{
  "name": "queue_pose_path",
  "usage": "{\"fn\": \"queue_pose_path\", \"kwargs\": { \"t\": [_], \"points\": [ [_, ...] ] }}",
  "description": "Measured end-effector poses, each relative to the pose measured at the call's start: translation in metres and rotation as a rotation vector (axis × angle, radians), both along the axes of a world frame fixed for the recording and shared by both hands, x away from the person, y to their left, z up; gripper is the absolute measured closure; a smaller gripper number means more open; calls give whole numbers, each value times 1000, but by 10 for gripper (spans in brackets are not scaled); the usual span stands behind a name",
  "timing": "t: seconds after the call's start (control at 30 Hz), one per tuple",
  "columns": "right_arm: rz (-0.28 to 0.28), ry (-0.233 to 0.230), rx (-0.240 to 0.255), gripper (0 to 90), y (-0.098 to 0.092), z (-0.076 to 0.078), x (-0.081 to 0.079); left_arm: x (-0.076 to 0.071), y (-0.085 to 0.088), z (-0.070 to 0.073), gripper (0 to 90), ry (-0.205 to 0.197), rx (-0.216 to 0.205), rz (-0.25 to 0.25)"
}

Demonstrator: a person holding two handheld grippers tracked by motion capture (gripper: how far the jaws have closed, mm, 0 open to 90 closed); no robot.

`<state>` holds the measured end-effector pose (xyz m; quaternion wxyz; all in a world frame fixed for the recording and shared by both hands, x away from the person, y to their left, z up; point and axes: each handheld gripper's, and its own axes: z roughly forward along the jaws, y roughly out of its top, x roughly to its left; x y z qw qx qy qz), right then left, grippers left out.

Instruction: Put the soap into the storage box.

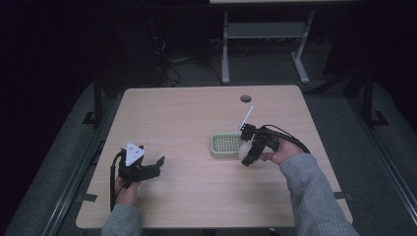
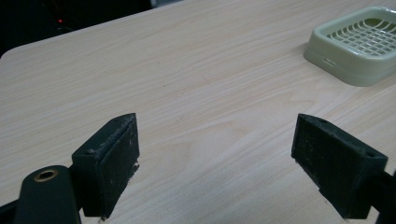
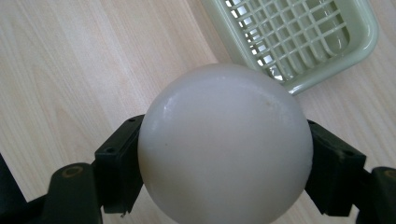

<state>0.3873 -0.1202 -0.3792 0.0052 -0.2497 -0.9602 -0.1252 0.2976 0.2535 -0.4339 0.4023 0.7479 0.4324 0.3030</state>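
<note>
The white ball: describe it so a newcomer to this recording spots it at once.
Start at the pale wooden table, then find the green slatted basket right of its middle. At the basket's near right corner, the right tongs clamp the white ball, the scene's one smooth, round thing.

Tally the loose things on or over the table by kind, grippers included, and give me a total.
White ball, held in the right gripper's fingers: 1
Green slotted basket: 1
Handheld grippers, left and right: 2
Total: 4
</note>
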Motion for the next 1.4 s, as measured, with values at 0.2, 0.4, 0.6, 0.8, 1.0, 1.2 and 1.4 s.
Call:
{"fn": "queue_pose_path", "kwargs": {
  "t": [0.2, 0.4, 0.6, 0.8, 1.0, 1.2, 1.4],
  "points": [
    [0, -5, 0, 235, 2, 4, 4, 0, -1, 0, 148, 1, 3, -2],
    [0, -5, 3, 235, 5, 7, 8, 0, -1, 0, 148, 0, 2, -5],
    [7, -6, -7, 235, 9, 8, 12, 0, -1, 0, 148, 0, 3, -4],
    [9, -1, 9, 235, 12, 10, 16, 0, -1, 0, 148, 1, 2, -2],
    [16, -6, -2, 236, 16, 13, 19, 0, 0, 0, 148, 1, -1, -2],
    [16, -6, 3, 236, 19, 19, 23, 0, 0, 0, 148, 0, 1, -3],
    [22, -9, -8, 235, 24, 20, 27, 0, 0, 0, 148, 0, 1, -2]
  ]
}}
